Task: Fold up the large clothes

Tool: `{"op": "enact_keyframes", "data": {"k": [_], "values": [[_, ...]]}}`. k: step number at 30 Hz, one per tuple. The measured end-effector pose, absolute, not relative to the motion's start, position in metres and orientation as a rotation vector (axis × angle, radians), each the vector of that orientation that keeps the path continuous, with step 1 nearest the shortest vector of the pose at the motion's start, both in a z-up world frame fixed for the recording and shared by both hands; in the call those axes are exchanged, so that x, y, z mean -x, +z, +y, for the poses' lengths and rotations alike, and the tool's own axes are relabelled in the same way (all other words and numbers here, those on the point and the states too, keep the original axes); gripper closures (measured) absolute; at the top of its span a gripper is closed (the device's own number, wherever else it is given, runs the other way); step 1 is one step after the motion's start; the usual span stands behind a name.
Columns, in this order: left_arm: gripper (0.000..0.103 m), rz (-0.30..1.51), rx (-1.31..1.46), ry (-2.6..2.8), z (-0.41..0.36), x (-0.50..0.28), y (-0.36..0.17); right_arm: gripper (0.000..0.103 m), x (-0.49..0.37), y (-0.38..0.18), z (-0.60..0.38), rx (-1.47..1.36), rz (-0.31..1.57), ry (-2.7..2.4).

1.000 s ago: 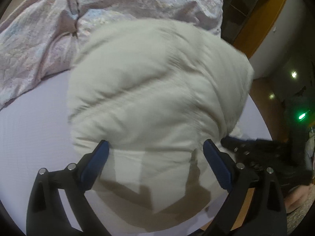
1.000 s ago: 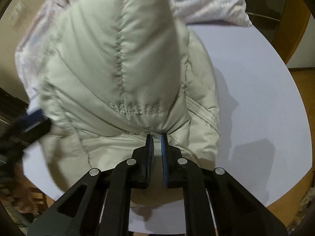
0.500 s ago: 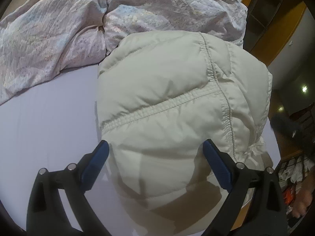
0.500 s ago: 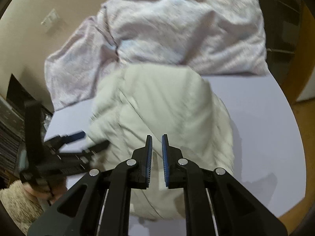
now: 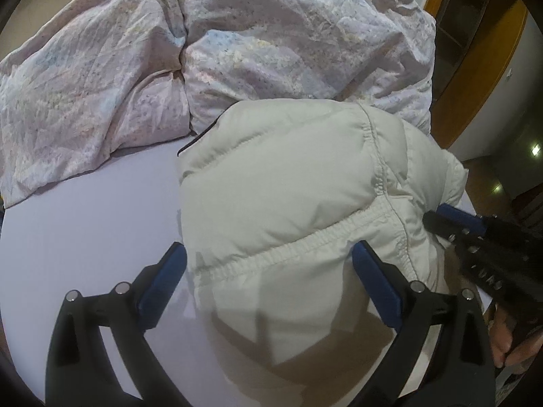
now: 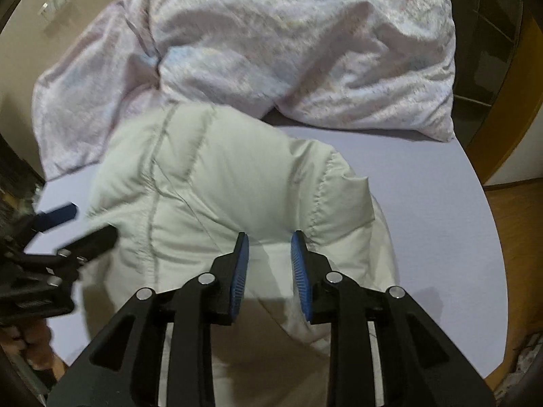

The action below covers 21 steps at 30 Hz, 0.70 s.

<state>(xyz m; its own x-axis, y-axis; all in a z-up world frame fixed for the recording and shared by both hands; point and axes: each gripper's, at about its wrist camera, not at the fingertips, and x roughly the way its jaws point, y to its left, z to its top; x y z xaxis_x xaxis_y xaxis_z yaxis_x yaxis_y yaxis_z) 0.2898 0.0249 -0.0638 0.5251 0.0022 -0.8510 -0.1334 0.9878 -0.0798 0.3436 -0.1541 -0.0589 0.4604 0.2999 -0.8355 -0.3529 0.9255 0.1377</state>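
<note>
Right tongs (image 6: 268, 264) opening, nothing pinched, pads just above near edge of puffy white jacket (image 6: 217, 203). Left tongs (image 5: 268, 285) spread wide, released, jacket bulge between pads, not squeezed. Jacket sits folded in lump on bed sheet (image 5: 85, 224), straight ahead of both tongs, long way running near to far. Crumpled duvet (image 5: 237, 40) beyond. Right tongs look nearer to jacket's right edge.
</note>
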Motion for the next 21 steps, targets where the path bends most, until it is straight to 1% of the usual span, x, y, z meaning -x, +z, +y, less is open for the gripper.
{"op": "enact_keyframes", "data": {"k": [8,21], "values": [[0.002,1.03,0.114,0.069,0.012,-0.301,-0.081,0.075,-0.353,-0.091,-0.16,0.087,1.04,0.382],[0.002,1.032,0.049,0.1,0.0,-0.317,-0.105,0.075,-0.362,-0.116,-0.155,0.108,1.019,0.372]]}}
